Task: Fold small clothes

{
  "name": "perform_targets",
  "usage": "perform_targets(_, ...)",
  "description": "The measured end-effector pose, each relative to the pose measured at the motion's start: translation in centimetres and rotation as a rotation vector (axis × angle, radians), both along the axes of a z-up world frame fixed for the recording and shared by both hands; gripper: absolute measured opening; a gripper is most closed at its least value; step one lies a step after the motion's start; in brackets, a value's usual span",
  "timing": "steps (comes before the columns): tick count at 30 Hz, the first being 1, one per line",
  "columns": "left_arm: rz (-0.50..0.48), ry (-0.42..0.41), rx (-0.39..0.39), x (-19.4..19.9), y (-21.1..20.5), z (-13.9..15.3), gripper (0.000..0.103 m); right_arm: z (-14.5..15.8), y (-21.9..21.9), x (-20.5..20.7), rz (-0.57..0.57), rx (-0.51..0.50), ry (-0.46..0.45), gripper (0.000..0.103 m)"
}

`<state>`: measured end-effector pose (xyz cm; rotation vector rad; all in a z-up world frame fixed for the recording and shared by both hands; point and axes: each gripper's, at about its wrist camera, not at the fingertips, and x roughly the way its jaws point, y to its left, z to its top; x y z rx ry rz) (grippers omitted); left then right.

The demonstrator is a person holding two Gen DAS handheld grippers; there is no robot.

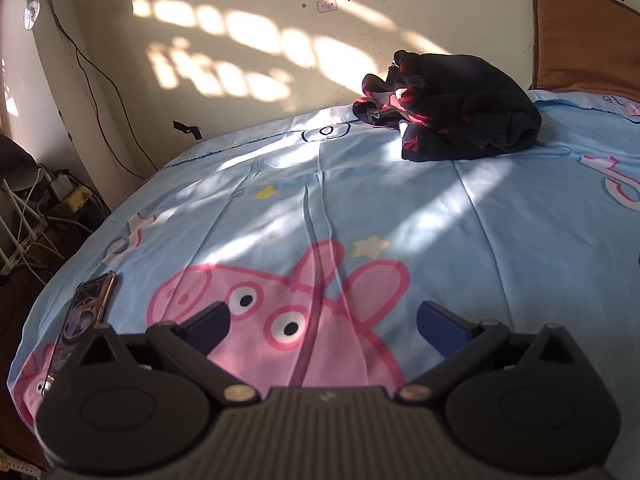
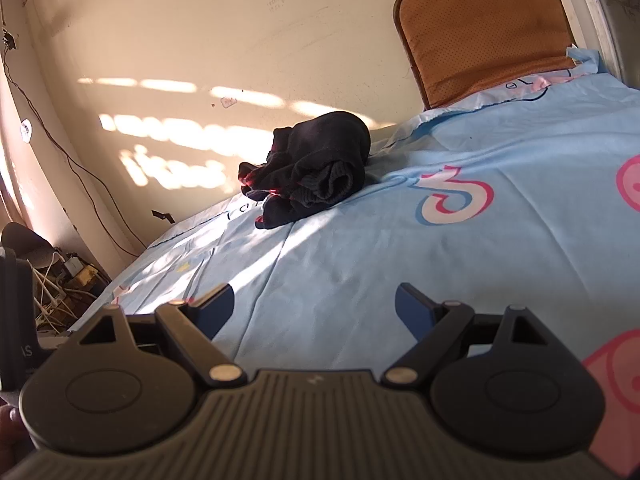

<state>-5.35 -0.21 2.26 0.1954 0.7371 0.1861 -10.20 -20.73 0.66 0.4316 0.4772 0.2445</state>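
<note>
Bed, covered with a light-blue cotton sheet (image 1: pixel 500 220) printed with pink cartoon pigs, stars and numerals; sunlight falls across it in patches.

Crumpled black knitted garment with red markings (image 1: pixel 452 108), unfolded, heaped on the far part of the bed near the cream wall (image 1: pixel 240 80), just beside an upright orange-brown cushion (image 1: pixel 588 40).

Smartphone with dark patterned case (image 1: pixel 86 308), lying flat at the bed's left edge.

Left tool (image 1: pixel 322 326): blue-padded fingers spread apart, empty, above the pig print, well apart from the garment.

Right tool (image 2: pixel 314 310): fingers spread apart, empty, above the bare sheet.
</note>
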Motion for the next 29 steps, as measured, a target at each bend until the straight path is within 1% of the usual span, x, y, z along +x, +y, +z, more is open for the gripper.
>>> perform_targets(3,-0.030,-0.005,-0.017,-0.3,-0.5,0.6,0.103,0.4,0.2,-0.2,-0.008,-0.010,-0.014,0.090)
perform_targets(6,-0.059,-0.006,-0.037,-0.6,-1.0,1.1,0.103,0.6,0.2,-0.3,-0.027,-0.024,-0.020,0.094)
perform_targets(10,-0.102,-0.001,-0.073,-0.9,-1.8,1.8,0.103,0.8,-0.1,-0.3,-0.057,-0.038,-0.019,0.095)
perform_targets(13,-0.127,-0.003,-0.088,-1.1,-2.4,2.1,0.103,1.2,-0.3,-0.6,-0.080,-0.045,-0.033,0.103)
perform_targets(20,-0.163,0.003,-0.110,-1.0,-3.6,2.3,0.103,1.8,-1.0,-1.4,-0.107,-0.055,-0.065,0.103)
perform_targets(23,-0.167,0.014,-0.118,-0.6,-3.8,2.1,0.103,1.7,-1.1,-1.3,-0.108,-0.054,-0.055,0.103)
perform_targets(26,-0.190,0.031,-0.153,-0.1,-3.9,1.8,0.103,1.5,-1.1,-1.0,-0.105,-0.056,-0.041,0.103)
perform_targets(29,-0.206,0.041,-0.159,0.5,-4.2,1.6,0.103,1.6,-1.0,-0.6,-0.104,-0.070,-0.041,0.103)
